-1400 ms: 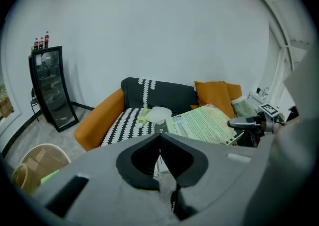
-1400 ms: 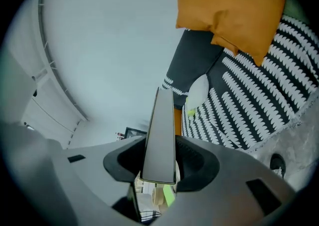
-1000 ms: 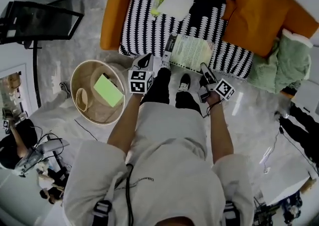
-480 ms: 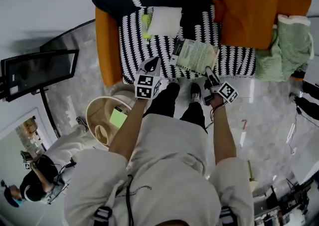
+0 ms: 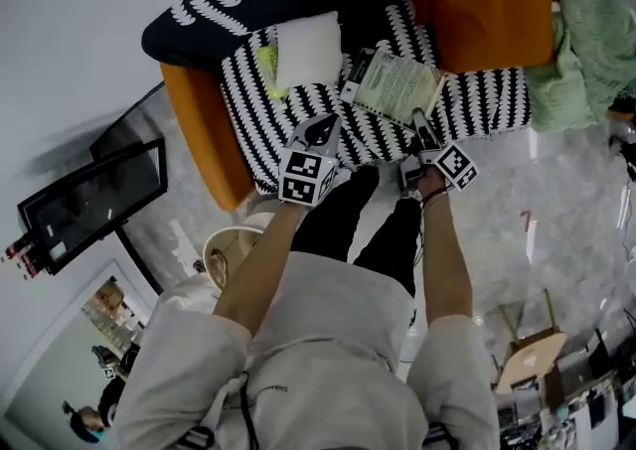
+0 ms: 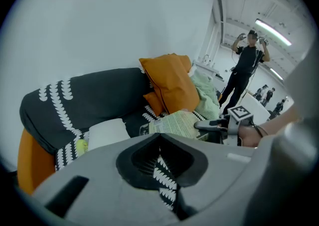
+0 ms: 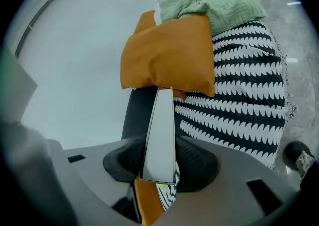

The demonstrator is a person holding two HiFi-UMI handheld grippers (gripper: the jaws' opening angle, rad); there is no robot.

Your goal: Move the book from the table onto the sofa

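- Striped black-and-white sofa across the top of the head view, with the book over its seat at upper middle, just in front of the orange cushion.
- Pinched at its near edge by the right gripper. Shows up edge-on in the right gripper view as a pale slab clamped tight between the jaws. Held by the edge probably for laying it down flat, far side first.
- Hard to say whether already resting on the seat or hanging just above it. Too steep a top-down angle, and no clear shadow to go by.
- Left gripper just left of the book, over the front of the seat, not touching the book. Closed on nothing, going by the left gripper view, with only sofa fabric past the jaws. Likely parked there to keep clear, or ready to steady the cover.
- White pillow and a small yellow-green thing at the seat's upper left, green blanket at far right. Free stretch of seat in between, so an obvious landing spot.
- Looks like pretty much the last step: set down, let go.
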